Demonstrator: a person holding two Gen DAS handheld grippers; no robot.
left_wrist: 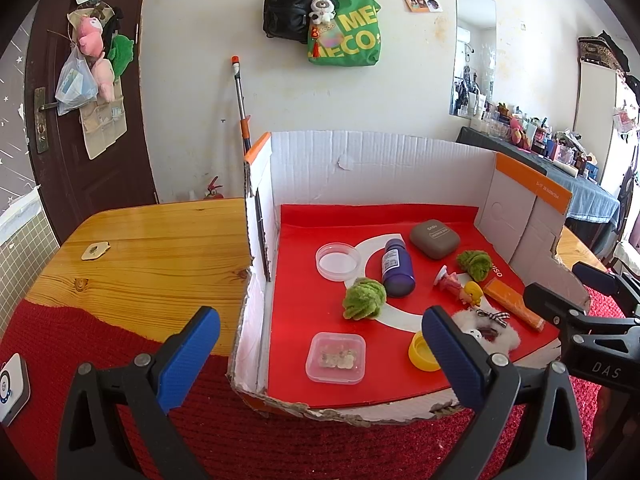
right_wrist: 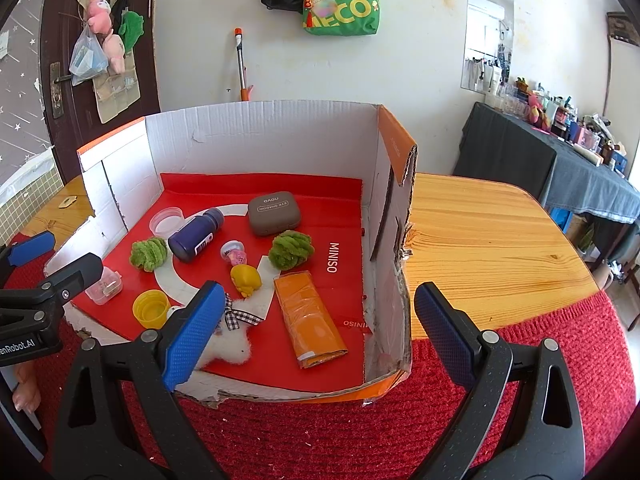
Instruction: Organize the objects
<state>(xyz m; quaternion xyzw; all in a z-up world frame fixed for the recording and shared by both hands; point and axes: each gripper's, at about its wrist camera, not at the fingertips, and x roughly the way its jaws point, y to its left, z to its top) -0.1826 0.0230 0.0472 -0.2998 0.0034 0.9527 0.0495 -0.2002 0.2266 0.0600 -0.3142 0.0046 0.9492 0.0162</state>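
Observation:
An open cardboard box (left_wrist: 360, 168) (right_wrist: 260, 136) with a red floor holds small objects: a blue bottle (left_wrist: 397, 268) (right_wrist: 196, 235) lying down, a grey eye-shadow case (left_wrist: 435, 239) (right_wrist: 274, 213), two green fuzzy balls (left_wrist: 364, 298) (right_wrist: 290, 249), an orange packet (left_wrist: 512, 305) (right_wrist: 310, 318), a yellow cap (left_wrist: 420, 354) (right_wrist: 151, 309), a clear square box (left_wrist: 335, 357) (right_wrist: 105, 286), a round clear lid (left_wrist: 338, 261) (right_wrist: 166, 220), a yellow-haired figurine (left_wrist: 460, 286) (right_wrist: 245, 276) and a white fluffy item (left_wrist: 494, 332) (right_wrist: 232, 346). My left gripper (left_wrist: 324, 358) and right gripper (right_wrist: 316, 332) are both open and empty, in front of the box.
The box stands on a wooden table (left_wrist: 152, 252) (right_wrist: 488, 240) with a red knitted cloth (left_wrist: 224, 432) (right_wrist: 320, 436) over its near edge. A white device (left_wrist: 12, 388) lies at the left. A cluttered dark-covered table (right_wrist: 560, 152) stands at the right by the wall.

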